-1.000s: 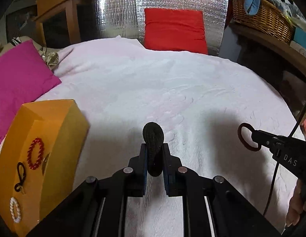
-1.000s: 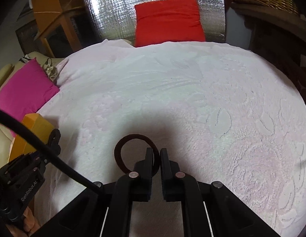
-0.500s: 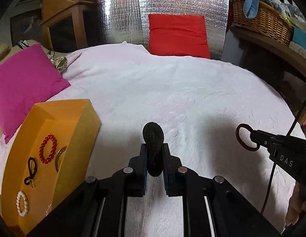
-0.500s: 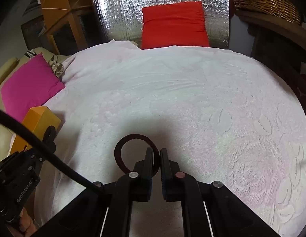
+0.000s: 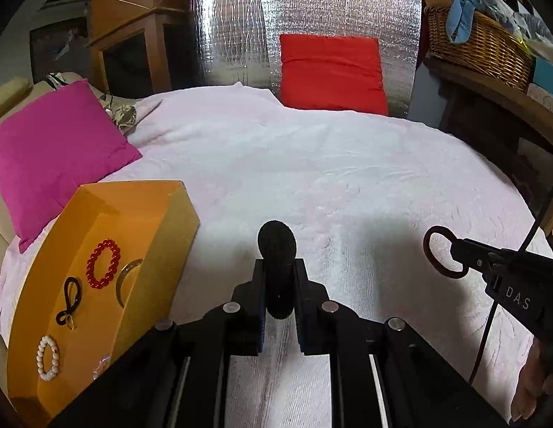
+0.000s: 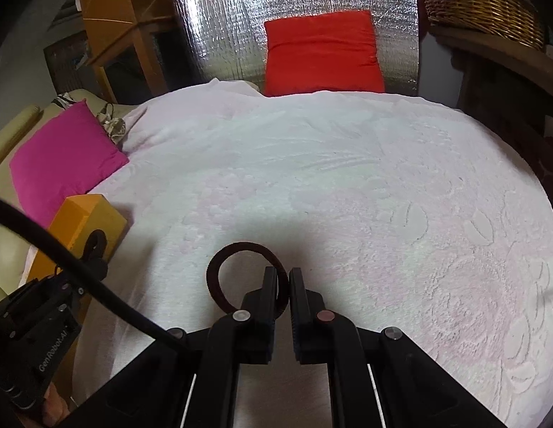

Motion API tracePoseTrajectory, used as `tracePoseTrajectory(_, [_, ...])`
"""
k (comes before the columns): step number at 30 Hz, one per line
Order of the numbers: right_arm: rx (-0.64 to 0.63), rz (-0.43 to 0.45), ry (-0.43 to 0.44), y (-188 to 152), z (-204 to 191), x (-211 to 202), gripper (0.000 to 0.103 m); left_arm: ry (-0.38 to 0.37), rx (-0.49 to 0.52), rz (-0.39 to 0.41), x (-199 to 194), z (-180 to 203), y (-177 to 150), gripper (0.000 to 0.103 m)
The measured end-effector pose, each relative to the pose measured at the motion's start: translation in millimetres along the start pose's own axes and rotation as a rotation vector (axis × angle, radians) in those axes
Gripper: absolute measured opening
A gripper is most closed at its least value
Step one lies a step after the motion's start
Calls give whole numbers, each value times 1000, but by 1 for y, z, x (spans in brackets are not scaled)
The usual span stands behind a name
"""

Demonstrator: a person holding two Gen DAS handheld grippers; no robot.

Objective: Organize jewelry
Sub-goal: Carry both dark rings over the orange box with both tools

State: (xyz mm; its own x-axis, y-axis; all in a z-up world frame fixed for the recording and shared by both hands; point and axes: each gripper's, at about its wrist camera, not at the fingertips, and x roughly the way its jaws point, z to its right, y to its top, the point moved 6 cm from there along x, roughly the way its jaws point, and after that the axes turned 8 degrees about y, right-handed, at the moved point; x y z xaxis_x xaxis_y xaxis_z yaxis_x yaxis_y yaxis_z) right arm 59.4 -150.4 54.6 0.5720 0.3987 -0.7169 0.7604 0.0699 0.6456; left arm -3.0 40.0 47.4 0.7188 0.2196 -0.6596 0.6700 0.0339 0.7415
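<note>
While our left gripper (image 5: 279, 278) pinches a thick black knitted hair tie (image 5: 276, 249), our right gripper (image 6: 283, 285) clamps a thin dark-brown elastic ring (image 6: 219, 271) above the textured white bedspread (image 6: 347, 185); an orange cardboard box (image 5: 62, 321) holding bead bracelets sits near left.

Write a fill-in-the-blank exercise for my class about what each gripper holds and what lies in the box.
1. The left gripper grips a thick black ____ hair tie.
2. The right gripper holds a thin dark ____-shaped hair band.
3. The red bead bracelet lies in the ____ cardboard box.

Missing words: fabric; ring; orange
</note>
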Motion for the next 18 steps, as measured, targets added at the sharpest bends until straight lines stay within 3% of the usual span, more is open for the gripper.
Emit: tracePoseTrajectory(18, [-34,16,28,3,-29,-6,8,12,-39,23,-10,-21,4,14])
